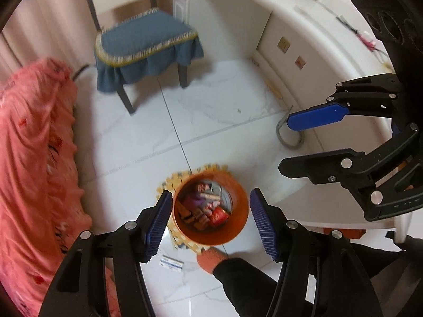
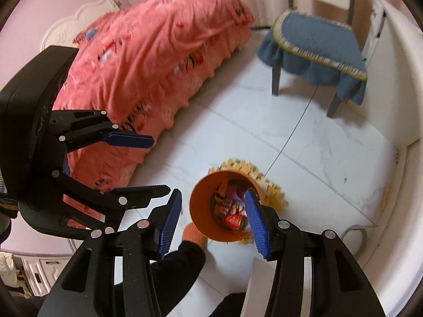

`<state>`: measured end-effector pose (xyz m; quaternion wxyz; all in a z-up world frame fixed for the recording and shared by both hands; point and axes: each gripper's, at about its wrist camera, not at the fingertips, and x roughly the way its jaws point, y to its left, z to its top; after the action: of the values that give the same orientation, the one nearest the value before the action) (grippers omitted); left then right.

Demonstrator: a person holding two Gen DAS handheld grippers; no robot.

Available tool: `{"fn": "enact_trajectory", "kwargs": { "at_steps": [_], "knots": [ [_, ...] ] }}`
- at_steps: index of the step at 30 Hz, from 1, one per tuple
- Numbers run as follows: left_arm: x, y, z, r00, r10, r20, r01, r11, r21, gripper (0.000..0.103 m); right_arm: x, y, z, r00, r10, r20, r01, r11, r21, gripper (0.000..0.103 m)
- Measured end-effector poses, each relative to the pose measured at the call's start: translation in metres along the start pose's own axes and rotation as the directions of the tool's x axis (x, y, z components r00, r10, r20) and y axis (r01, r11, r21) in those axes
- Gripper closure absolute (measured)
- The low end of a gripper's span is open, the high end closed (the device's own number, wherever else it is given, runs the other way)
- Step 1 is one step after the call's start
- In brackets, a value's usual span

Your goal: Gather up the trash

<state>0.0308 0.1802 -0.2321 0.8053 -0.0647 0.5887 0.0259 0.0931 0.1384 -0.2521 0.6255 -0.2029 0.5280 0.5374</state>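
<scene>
— What am I seeing around the chair (image 1: 148, 39)?

— It is standing on the white tiled floor (image 1: 216, 121), wearing a blue skirted seat cover. A pink bedspread (image 2: 158, 52) is hanging down to the chair's left. A white cabinet (image 1: 304, 52) is curving along its right, and a grey cable (image 1: 288, 137) is lying looped at the cabinet's foot.

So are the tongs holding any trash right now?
No. Both the left tongs and the right tongs are open with nothing between them, above the orange bin of wrappers.
</scene>
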Motion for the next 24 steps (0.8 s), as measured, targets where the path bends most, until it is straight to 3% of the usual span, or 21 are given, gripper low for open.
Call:
{"fn": "enact_trajectory", "kwargs": {
  "at_steps": [8,11,14,17,20,24],
  "knots": [
    [-0.081,-0.043,0.024,0.989,0.044,0.140,-0.053,0.997,0.058,0.041,-0.114,-0.001,-0.012,0.985,-0.023,0.173,0.017,0.999,0.034,0.047],
    [-0.107,-0.061,0.031,0.979,0.049,0.195,-0.065,0.995,0.075,0.031,-0.159,-0.001,-0.026,0.970,-0.043,0.239,0.031,0.998,0.054,0.047],
    [-0.131,-0.077,0.036,0.967,0.048,0.252,-0.072,0.994,0.085,0.030,-0.195,-0.001,-0.042,0.953,-0.066,0.296,0.046,0.996,0.075,0.047],
    [-0.148,-0.094,0.039,0.956,0.049,0.289,-0.079,0.993,0.091,0.030,-0.230,-0.004,-0.059,0.930,-0.094,0.357,0.059,0.993,0.106,0.046],
    [-0.160,-0.109,0.043,0.944,0.046,0.328,-0.084,0.991,0.104,0.025,-0.259,-0.006,-0.077,0.897,-0.136,0.421,0.077,0.985,0.154,0.039],
    [-0.176,-0.125,0.043,0.920,0.059,0.386,-0.101,0.991,0.089,0.022,-0.294,-0.009,-0.102,0.842,-0.200,0.501,0.091,0.968,0.235,0.035]
  ]
}}
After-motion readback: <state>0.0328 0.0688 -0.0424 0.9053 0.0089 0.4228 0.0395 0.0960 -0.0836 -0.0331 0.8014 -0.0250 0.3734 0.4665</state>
